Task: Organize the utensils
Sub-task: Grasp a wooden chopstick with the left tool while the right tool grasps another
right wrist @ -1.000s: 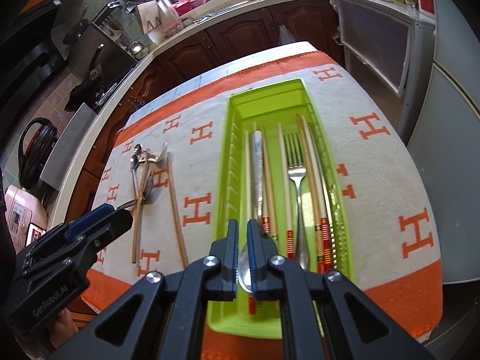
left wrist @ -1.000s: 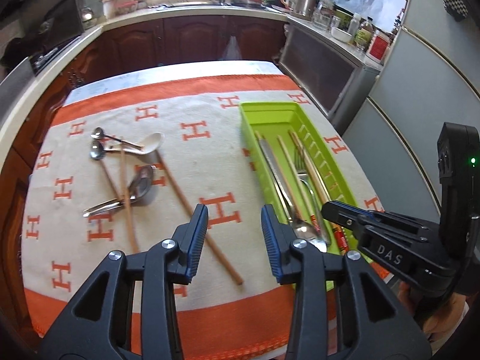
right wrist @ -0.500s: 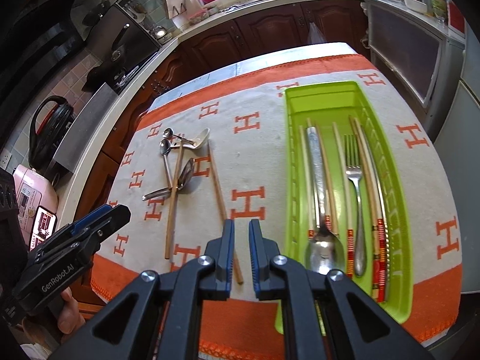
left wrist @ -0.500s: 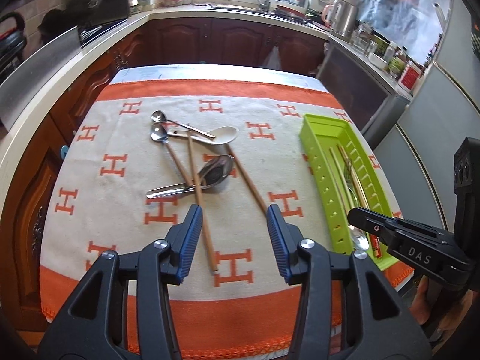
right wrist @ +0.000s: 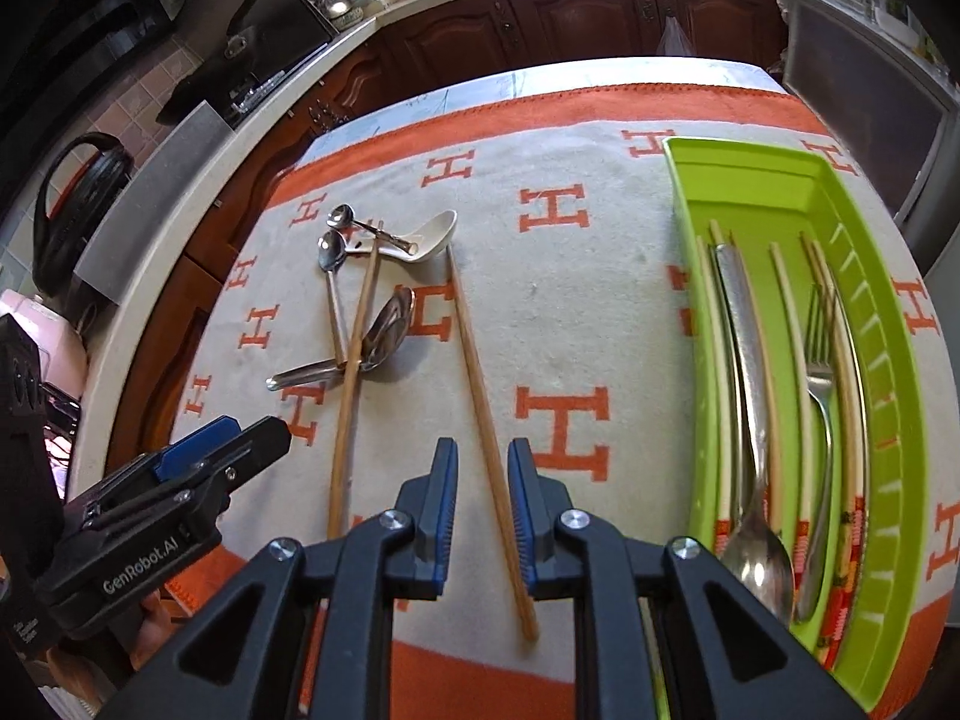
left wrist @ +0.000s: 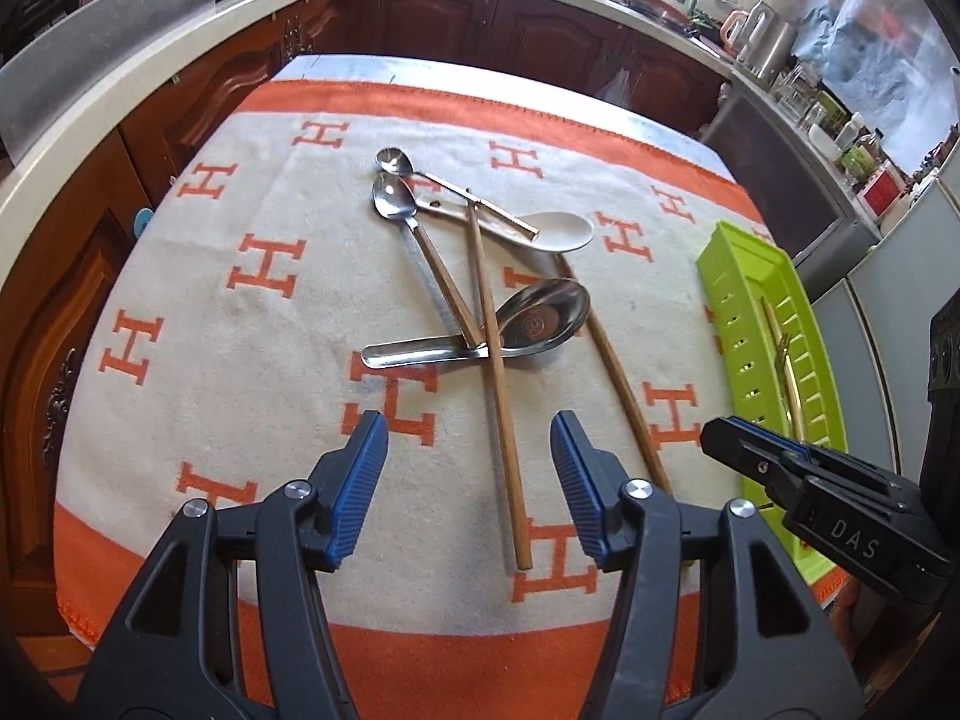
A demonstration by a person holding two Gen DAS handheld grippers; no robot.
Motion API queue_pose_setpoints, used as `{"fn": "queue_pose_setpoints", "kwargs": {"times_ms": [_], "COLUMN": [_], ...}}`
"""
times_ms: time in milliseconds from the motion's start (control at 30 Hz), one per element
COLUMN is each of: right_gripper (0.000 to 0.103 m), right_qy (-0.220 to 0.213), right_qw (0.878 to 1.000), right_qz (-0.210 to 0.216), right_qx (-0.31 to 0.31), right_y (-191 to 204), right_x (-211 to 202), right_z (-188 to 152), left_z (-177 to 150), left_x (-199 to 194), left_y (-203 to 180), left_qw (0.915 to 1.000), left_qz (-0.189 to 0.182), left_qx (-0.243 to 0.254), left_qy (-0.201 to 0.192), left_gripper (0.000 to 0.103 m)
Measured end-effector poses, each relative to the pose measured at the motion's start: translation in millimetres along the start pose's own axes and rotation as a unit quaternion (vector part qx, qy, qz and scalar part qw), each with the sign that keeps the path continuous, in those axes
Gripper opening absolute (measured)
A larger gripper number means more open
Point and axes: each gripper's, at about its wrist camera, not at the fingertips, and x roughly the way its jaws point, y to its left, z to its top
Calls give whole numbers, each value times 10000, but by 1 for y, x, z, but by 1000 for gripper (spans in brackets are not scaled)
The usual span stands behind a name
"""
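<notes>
Loose utensils lie in a pile on the orange-and-cream cloth: two small metal spoons (left wrist: 393, 198), a white ceramic spoon (left wrist: 561, 231), a wide metal soup spoon (left wrist: 540, 318) and two wooden chopsticks (left wrist: 501, 396). The green tray (right wrist: 888, 420) at the right holds a big spoon (right wrist: 756, 558), a fork (right wrist: 819, 372) and several chopsticks. My left gripper (left wrist: 468, 480) is open, above the cloth near the left chopstick's near end. My right gripper (right wrist: 483, 504) is open by a narrow gap, with the right chopstick (right wrist: 480, 396) lying between its fingers below.
The table's front edge is just under both grippers. Dark wooden cabinets and a pale counter (left wrist: 180, 60) ring the table. The tray also shows at the right of the left wrist view (left wrist: 750, 324). A fridge panel (left wrist: 900, 276) stands beyond the right edge.
Both grippers have moved left from the tray toward the loose utensils. The right gripper let the big spoon go into the tray and has opened slightly over the right chopstick.
</notes>
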Motion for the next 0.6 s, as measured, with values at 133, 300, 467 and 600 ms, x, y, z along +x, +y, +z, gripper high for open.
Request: {"fn": "queue_pose_setpoints", "kwargs": {"times_ms": [133,300,467,600], "right_gripper": [17,18,23,23], "right_qy": [126,221,174,100], "right_qw": [9997,9985,9962,9942], "right_qz": [-144,-286,-469,-579], "right_qx": [-146,-414,-712,-901], "right_y": [1,8,15,18], "right_x": [19,37,44,46], "right_z": [6,11,15,16], "left_z": [3,9,10,11], "left_x": [21,42,57,67], "left_y": [-3,-8,-12,-11], "left_qw": [9999,9994,9987,9980], "left_qz": [79,178,225,329], "left_qx": [40,71,136,132], "left_qy": [142,286,443,527], "left_gripper": [54,54,54,53]}}
